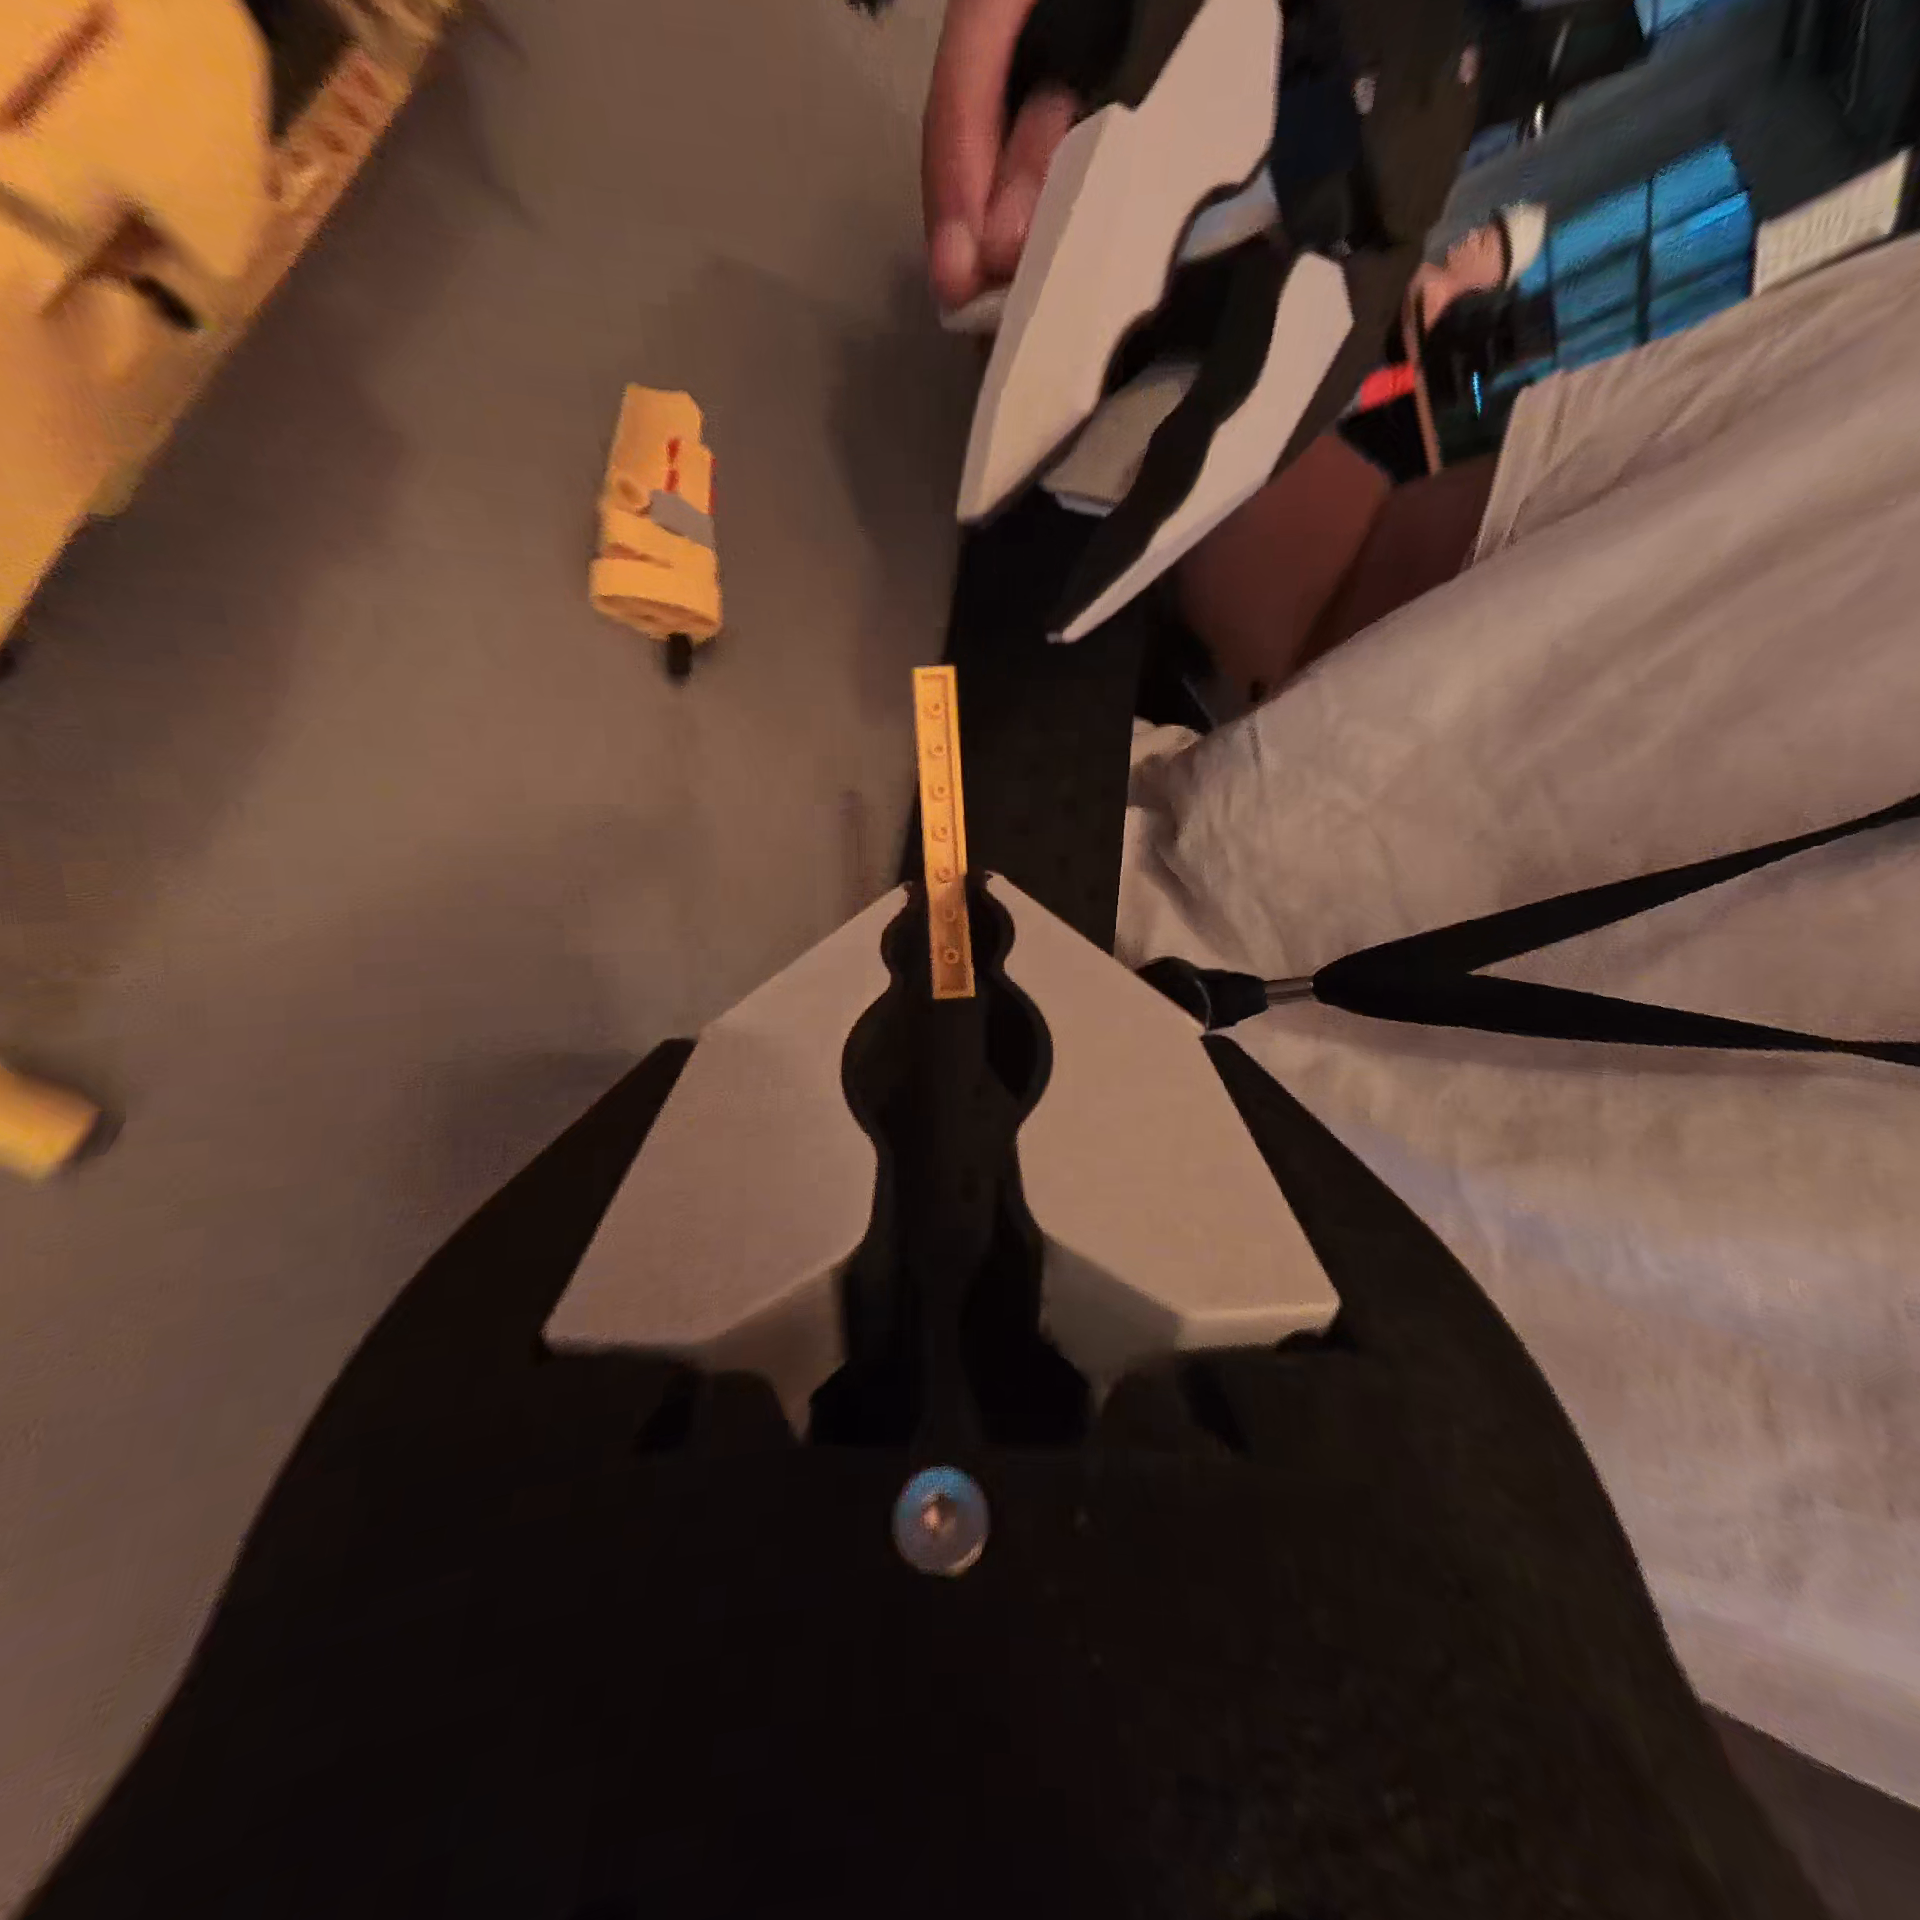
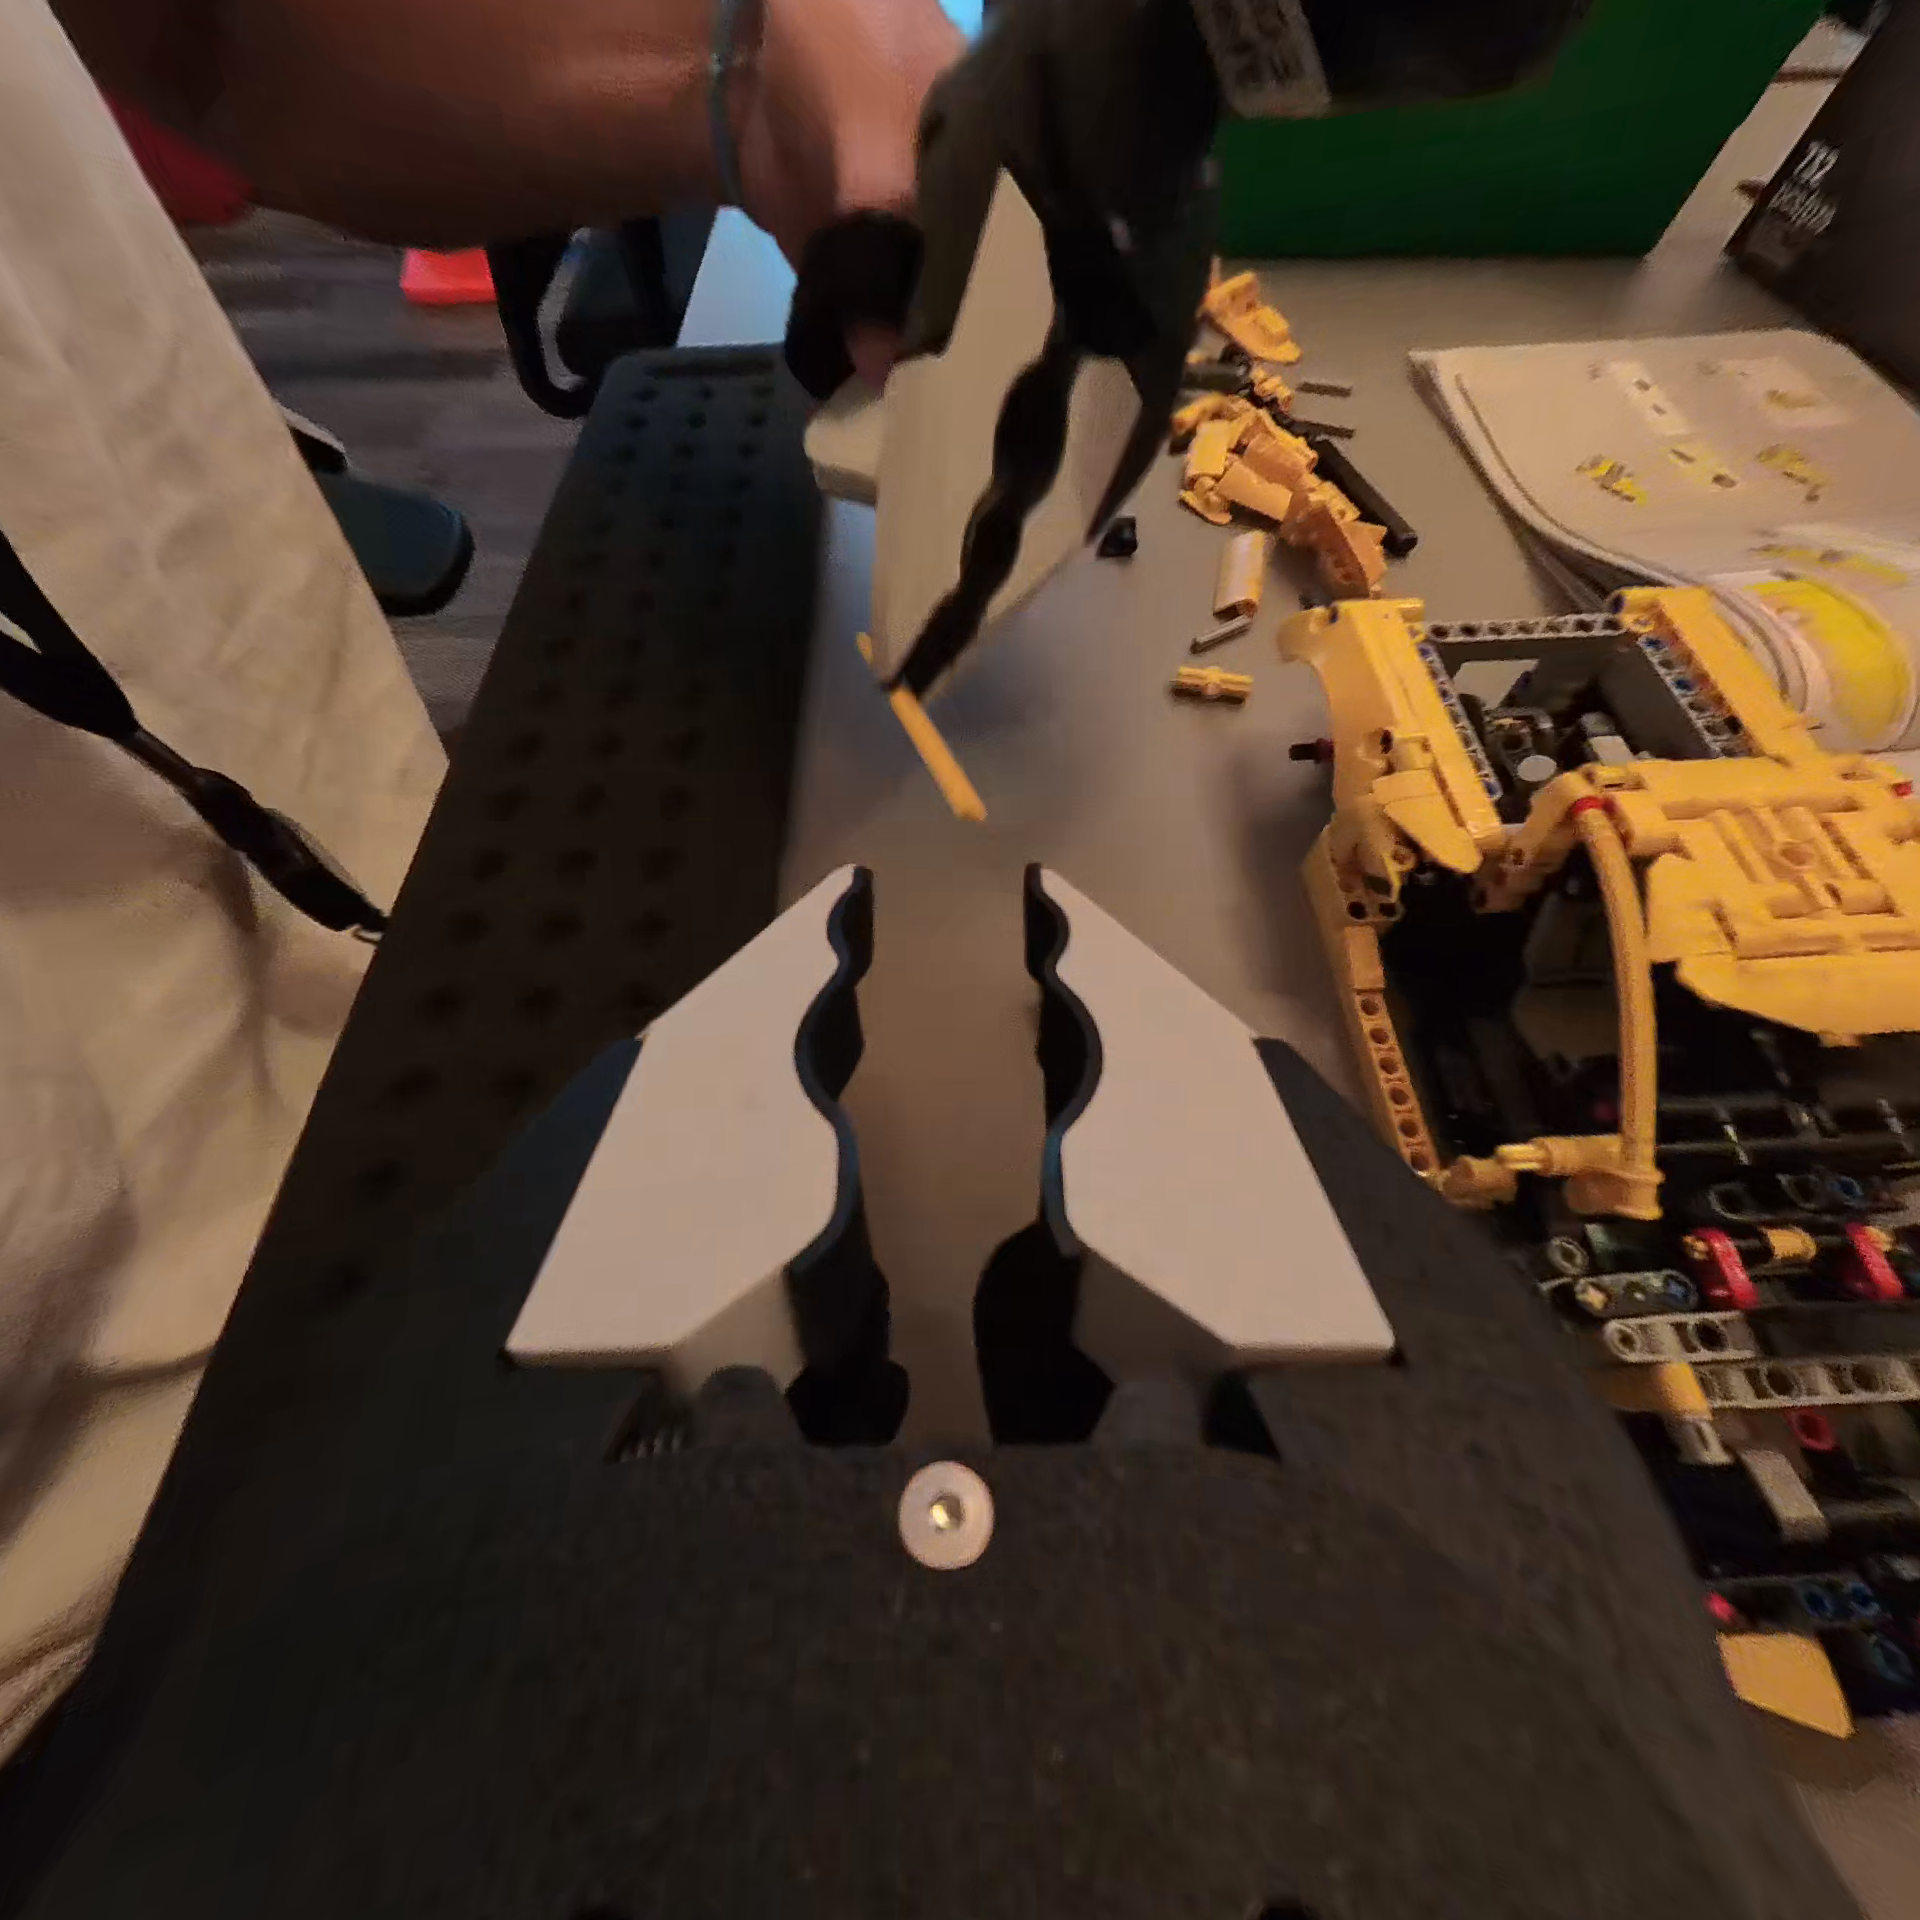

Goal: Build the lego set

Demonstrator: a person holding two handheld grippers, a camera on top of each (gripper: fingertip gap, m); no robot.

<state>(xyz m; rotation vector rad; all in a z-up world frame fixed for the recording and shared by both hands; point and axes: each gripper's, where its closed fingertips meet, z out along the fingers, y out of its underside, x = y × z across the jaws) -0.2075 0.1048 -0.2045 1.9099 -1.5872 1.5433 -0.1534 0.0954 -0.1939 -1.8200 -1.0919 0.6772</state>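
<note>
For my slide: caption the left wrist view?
Left gripper shut on a thin yellow plate above the grey table.

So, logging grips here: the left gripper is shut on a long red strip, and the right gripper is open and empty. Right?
Not quite: the strip is yellow, not red, as the left wrist view shows. The left gripper is shut on it, and the right gripper is open and empty.

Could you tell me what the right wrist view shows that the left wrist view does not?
Only the right wrist view shows the large, partly built yellow model, the open instruction booklet, the pile of loose yellow pieces and the black perforated board. Only the left wrist view shows a small yellow sub-assembly lying on the grey table. Both show the left gripper shut on the thin yellow plate, the open right gripper and the person's pale clothing.
</note>
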